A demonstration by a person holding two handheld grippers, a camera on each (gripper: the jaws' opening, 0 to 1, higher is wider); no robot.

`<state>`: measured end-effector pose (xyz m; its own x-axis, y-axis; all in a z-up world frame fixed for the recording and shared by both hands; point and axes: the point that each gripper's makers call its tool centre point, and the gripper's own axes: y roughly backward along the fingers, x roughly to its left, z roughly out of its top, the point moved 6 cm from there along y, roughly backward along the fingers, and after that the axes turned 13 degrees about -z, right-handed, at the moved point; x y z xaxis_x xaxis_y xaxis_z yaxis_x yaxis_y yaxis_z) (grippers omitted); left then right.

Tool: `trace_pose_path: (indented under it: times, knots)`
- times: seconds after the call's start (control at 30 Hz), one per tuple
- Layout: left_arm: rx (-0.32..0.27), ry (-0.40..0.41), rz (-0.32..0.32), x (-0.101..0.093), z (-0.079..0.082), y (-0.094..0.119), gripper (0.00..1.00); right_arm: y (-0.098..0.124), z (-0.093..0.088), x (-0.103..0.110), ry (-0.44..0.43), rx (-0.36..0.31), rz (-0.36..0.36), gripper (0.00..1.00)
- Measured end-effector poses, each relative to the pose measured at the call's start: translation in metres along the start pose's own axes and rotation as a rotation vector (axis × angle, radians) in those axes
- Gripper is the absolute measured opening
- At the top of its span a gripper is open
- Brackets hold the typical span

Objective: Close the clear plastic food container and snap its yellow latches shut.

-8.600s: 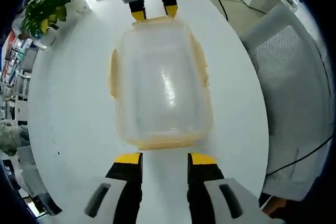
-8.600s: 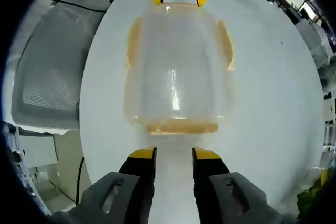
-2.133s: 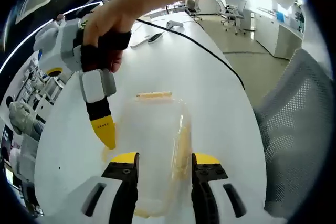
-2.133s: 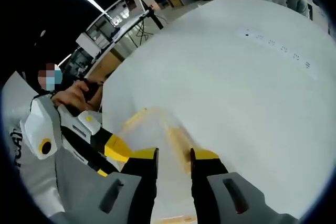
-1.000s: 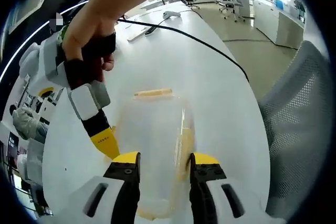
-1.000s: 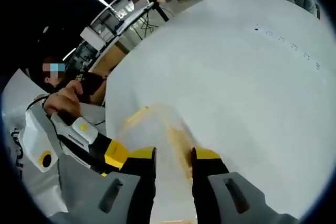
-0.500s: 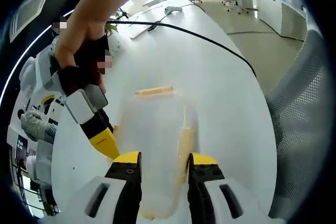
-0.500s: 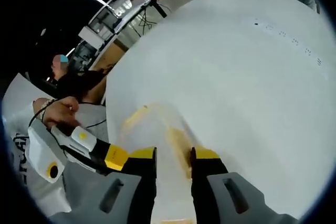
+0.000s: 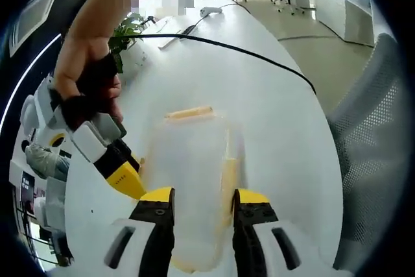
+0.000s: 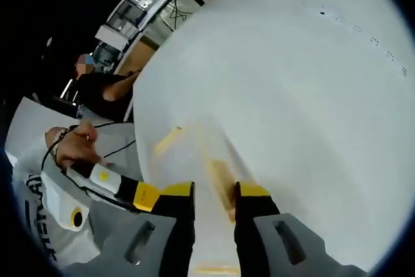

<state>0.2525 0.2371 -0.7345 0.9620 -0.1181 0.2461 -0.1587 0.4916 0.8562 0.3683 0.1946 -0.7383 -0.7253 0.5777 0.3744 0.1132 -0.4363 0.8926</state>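
The clear plastic container [image 9: 189, 160] lies on the white table with its lid on. A yellow latch [image 9: 188, 113] shows at its far end and another latch [image 9: 228, 172] along its right side. My left gripper [image 9: 203, 196] hovers open over the near part of the lid. In that same view a hand holds my right gripper [image 9: 122, 177] down at the container's left edge. In the right gripper view the container [image 10: 192, 152] runs away from my open right gripper [image 10: 214, 191], a yellow side latch [image 10: 219, 178] lying just ahead of the gap. The left gripper [image 10: 133, 194] sits beside it.
The round white table [image 9: 272, 115] carries a black cable [image 9: 259, 60] and a potted plant [image 9: 126, 30] at the far side. A grey mesh chair [image 9: 373, 154] stands to the right. A person's hand [image 10: 70, 144] and desks with monitors show in the right gripper view.
Over the last second the right gripper and its hand slid lower and leftward in the left gripper view. The right gripper view tilted slightly. The container stayed put.
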Motion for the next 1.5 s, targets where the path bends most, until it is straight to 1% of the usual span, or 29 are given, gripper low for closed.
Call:
trace_pose_path:
  times: [0.07, 0.1, 0.13, 0.3, 0.5, 0.67, 0.73, 0.8, 0.87, 0.9, 0.93, 0.97, 1.0, 1.03, 1.07, 1.13, 1.17, 1.2, 1.23, 1.27, 1.3, 1.37, 1.4, 1.43, 1.47, 1.5]
  knots:
    - [0.012, -0.01, 0.009, -0.001, 0.0, -0.003, 0.29, 0.0, 0.001, 0.001, 0.001, 0.028, -0.004, 0.16]
    - [0.019, -0.036, 0.031, 0.0, 0.002, -0.005, 0.29, -0.004, 0.004, 0.001, -0.001, 0.008, 0.007, 0.15]
    - [0.022, -0.024, 0.029, -0.001, 0.002, -0.007, 0.29, -0.002, 0.0, 0.003, -0.011, 0.043, 0.009, 0.15]
    - [0.016, -0.032, 0.028, -0.001, 0.001, -0.003, 0.3, -0.002, -0.005, 0.008, -0.012, 0.042, 0.026, 0.16]
    - [0.016, -0.029, 0.022, -0.001, 0.001, -0.004, 0.31, -0.001, -0.007, 0.013, 0.014, 0.052, 0.011, 0.17]
    - [0.014, -0.029, 0.026, -0.001, 0.001, -0.004, 0.31, 0.001, -0.011, 0.014, 0.025, 0.029, 0.003, 0.18]
    - [0.01, -0.033, 0.025, -0.001, 0.001, -0.004, 0.31, 0.002, -0.011, 0.015, 0.046, 0.02, -0.007, 0.19]
    - [0.009, -0.041, 0.025, -0.001, 0.001, -0.003, 0.32, 0.003, -0.012, 0.017, 0.046, 0.015, -0.028, 0.19]
    - [0.0, -0.039, 0.028, -0.002, 0.0, -0.003, 0.32, 0.004, -0.012, 0.019, 0.071, -0.004, -0.056, 0.19]
    - [-0.011, -0.034, 0.03, -0.002, 0.0, -0.002, 0.32, 0.005, -0.013, 0.02, 0.065, -0.007, -0.066, 0.19]
    - [-0.05, 0.02, 0.035, -0.002, 0.001, -0.002, 0.32, 0.005, -0.012, 0.019, 0.036, -0.011, -0.089, 0.19]
    - [-0.059, 0.038, 0.033, -0.001, 0.001, -0.001, 0.32, 0.006, -0.013, 0.021, 0.037, -0.014, -0.096, 0.2]
    - [-0.051, 0.018, 0.022, 0.0, 0.002, 0.001, 0.32, 0.006, -0.012, 0.02, 0.045, -0.023, -0.104, 0.2]
    - [-0.051, 0.025, 0.014, 0.001, 0.002, 0.002, 0.32, 0.006, -0.01, 0.022, 0.072, -0.074, -0.117, 0.19]
    - [-0.051, 0.025, 0.001, 0.001, 0.001, 0.003, 0.33, 0.007, -0.009, 0.022, 0.082, -0.097, -0.127, 0.18]
    - [-0.062, 0.057, 0.009, 0.003, 0.0, 0.006, 0.42, 0.011, -0.011, 0.024, 0.072, -0.104, -0.138, 0.18]
    - [-0.101, 0.093, 0.006, 0.003, 0.001, 0.008, 0.47, 0.014, -0.009, 0.025, 0.064, -0.133, -0.143, 0.2]
    - [-0.119, 0.115, -0.005, 0.002, 0.001, 0.01, 0.51, 0.016, -0.007, 0.025, 0.061, -0.159, -0.148, 0.23]
    - [-0.136, 0.131, -0.023, 0.001, 0.001, 0.011, 0.52, 0.02, -0.006, 0.026, 0.045, -0.177, -0.154, 0.25]
    - [-0.134, 0.145, -0.027, 0.001, -0.002, 0.013, 0.51, 0.023, -0.006, 0.026, 0.037, -0.182, -0.156, 0.27]
    - [-0.118, 0.143, -0.014, 0.003, -0.006, 0.014, 0.51, 0.026, -0.007, 0.026, 0.034, -0.189, -0.161, 0.27]
    - [-0.107, 0.149, -0.009, 0.003, -0.011, 0.016, 0.51, 0.03, -0.006, 0.024, 0.039, -0.205, -0.183, 0.26]
    - [-0.106, 0.158, -0.016, 0.002, -0.013, 0.018, 0.52, 0.033, -0.007, 0.023, 0.045, -0.211, -0.198, 0.27]
    - [-0.11, 0.168, -0.024, 0.0, -0.015, 0.019, 0.54, 0.035, -0.008, 0.023, 0.045, -0.213, -0.204, 0.27]
    - [-0.101, 0.177, -0.044, -0.002, -0.019, 0.02, 0.56, 0.038, -0.009, 0.022, 0.043, -0.221, -0.211, 0.28]
    - [-0.092, 0.18, -0.047, -0.003, -0.022, 0.021, 0.6, 0.04, -0.01, 0.022, 0.04, -0.225, -0.214, 0.29]
